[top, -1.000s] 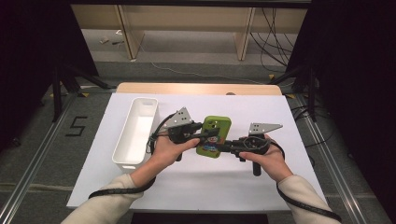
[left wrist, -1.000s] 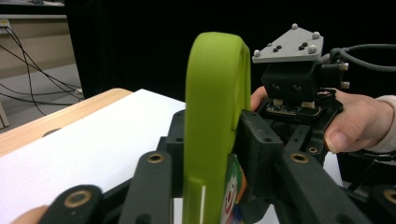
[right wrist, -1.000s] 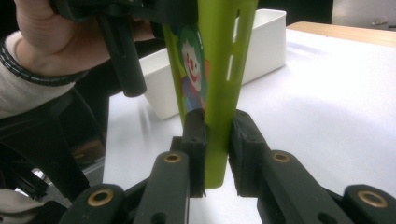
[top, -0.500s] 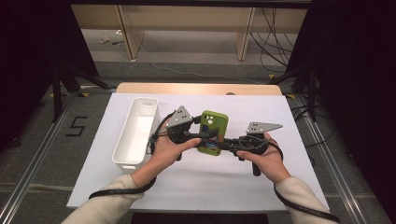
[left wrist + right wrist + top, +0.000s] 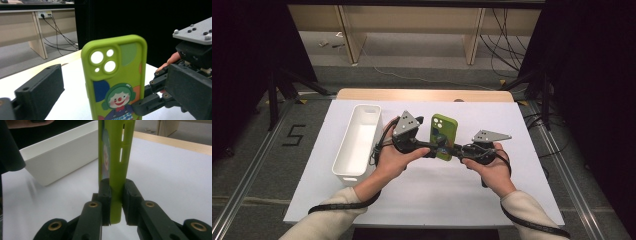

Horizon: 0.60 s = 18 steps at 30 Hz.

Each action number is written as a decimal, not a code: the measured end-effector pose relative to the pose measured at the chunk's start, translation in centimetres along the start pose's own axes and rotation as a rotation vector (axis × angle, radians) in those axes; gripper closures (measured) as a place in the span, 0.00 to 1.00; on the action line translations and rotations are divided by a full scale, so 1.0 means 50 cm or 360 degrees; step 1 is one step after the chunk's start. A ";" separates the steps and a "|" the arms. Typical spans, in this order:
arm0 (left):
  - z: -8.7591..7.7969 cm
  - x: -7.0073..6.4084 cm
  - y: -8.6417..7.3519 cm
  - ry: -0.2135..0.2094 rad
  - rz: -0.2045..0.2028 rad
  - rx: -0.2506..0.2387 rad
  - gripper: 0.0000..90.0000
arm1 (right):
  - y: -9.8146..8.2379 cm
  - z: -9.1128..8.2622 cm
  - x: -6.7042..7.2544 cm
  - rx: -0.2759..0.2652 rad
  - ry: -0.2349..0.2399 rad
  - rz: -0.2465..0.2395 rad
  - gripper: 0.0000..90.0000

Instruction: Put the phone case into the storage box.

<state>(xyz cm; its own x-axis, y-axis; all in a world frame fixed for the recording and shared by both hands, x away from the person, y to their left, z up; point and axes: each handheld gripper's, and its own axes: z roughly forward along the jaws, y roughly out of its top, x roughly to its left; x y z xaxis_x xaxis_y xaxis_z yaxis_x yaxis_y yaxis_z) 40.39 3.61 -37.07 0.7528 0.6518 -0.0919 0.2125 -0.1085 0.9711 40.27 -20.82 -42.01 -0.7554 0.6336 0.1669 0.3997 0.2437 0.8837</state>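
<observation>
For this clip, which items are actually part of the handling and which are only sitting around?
In use:
green phone case, upright, clamped edge-on by the right gripper
left gripper, jaws open beside the case

Lying about:
white bin, apart on the table
cables on the floor beyond
</observation>
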 end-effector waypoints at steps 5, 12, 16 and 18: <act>0.003 -0.008 0.005 0.0041 -0.0026 0.0002 0.00 | 0.001 0.006 0.007 -0.0008 -0.0014 0.0014 0.88; 0.013 -0.009 0.009 0.0100 -0.0023 -0.0007 0.00 | 0.003 0.017 0.021 -0.0007 -0.0032 0.0008 0.88; 0.021 -0.012 0.011 0.0101 -0.0027 -0.0005 0.00 | 0.000 0.023 0.025 0.0004 -0.0021 0.0005 0.88; 0.025 -0.013 0.011 0.0110 -0.0010 -0.0010 0.00 | 0.000 0.024 0.028 0.0005 -0.0017 0.0003 0.88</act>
<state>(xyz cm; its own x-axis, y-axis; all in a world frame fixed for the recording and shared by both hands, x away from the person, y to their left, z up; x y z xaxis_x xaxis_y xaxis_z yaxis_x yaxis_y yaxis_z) 40.82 2.18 -36.74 0.7067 0.7027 -0.0827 0.2127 -0.0995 0.9720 39.85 -19.06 -42.32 -0.7491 0.6418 0.1642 0.4028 0.2444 0.8820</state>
